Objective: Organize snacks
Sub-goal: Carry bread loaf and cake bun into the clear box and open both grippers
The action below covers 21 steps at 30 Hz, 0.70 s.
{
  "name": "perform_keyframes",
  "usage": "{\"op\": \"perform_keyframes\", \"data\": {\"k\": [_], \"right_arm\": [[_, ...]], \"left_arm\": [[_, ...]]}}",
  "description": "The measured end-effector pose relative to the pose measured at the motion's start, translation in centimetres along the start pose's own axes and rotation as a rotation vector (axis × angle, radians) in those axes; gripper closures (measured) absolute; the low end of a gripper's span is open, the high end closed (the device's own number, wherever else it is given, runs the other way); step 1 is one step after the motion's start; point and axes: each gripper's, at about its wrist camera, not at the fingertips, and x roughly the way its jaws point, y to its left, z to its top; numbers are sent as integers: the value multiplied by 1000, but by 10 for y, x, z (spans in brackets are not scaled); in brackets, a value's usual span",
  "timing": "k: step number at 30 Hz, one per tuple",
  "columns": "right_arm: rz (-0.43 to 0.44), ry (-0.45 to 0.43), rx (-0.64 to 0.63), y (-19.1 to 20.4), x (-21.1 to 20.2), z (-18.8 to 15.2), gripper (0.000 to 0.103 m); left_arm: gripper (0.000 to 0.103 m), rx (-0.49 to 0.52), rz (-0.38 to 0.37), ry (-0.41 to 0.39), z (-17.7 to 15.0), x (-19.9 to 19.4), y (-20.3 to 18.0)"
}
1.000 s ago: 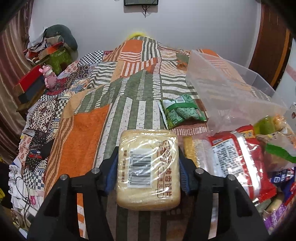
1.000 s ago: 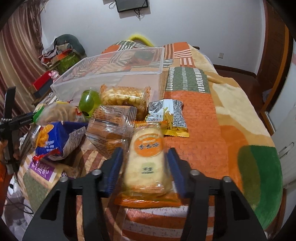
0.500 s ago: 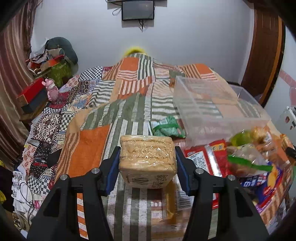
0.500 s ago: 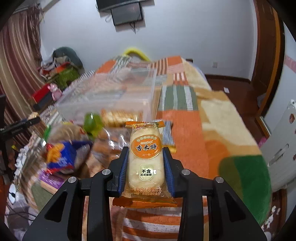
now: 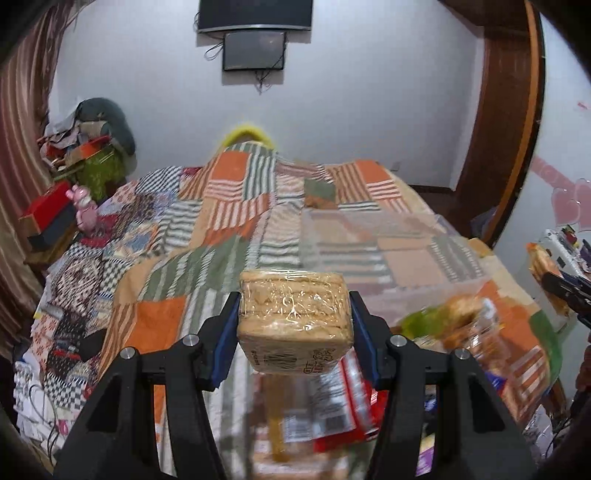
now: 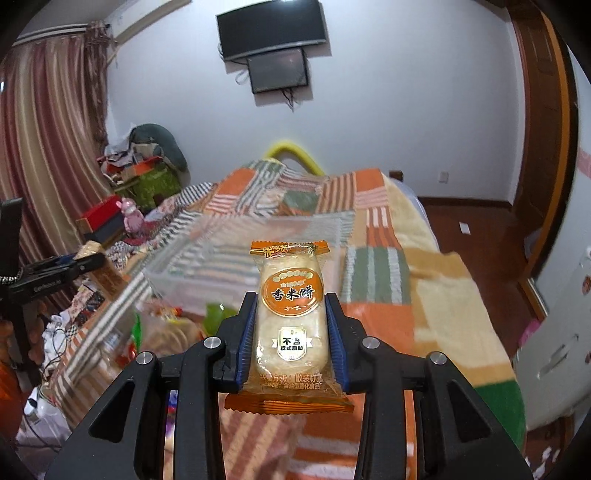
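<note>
Currently the right tool [image 6: 291, 334] pinches a rice cracker packet [image 6: 291, 321] between its blue pads, holding it upright and clear of the bed [image 6: 436, 295]. The packet's orange oval label reads "香米饼"; a smaller badge beneath reads "不含" with a second line too small to confirm, and a row of fine print runs along the lower seal. The left tool [image 5: 294, 332] clamps a cling-wrapped block of dry noodles [image 5: 293, 314] by its two sides, also raised above the bed; dark print on the block's underside is not legible.

A clear plastic bin [image 5: 388, 251] sits on the patchwork quilt [image 5: 229, 206] ahead of both tools. Between the tools and the bin lies a blurred pile of snacks, including a red packet [image 5: 351, 402] bearing a barcode and a green item [image 5: 421, 317]. On the far wall hangs a dark screen [image 6: 271, 35]. A pink toy [image 6: 131, 218] and red box [image 6: 101, 214] stand at the bed's left edge.
</note>
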Motion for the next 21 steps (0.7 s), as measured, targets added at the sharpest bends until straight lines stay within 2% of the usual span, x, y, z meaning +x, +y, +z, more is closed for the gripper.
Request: {"op": "perform_keyframes", "data": {"k": [8, 12, 21], "right_arm": [[49, -36, -17, 12, 18, 20, 71], [68, -38, -14, 15, 30, 27, 71], [63, -4, 5, 13, 68, 40, 71]], "left_arm": [[48, 11, -73, -42, 26, 6, -33], [48, 21, -79, -43, 36, 18, -44], [48, 29, -80, 8, 52, 66, -62]]}}
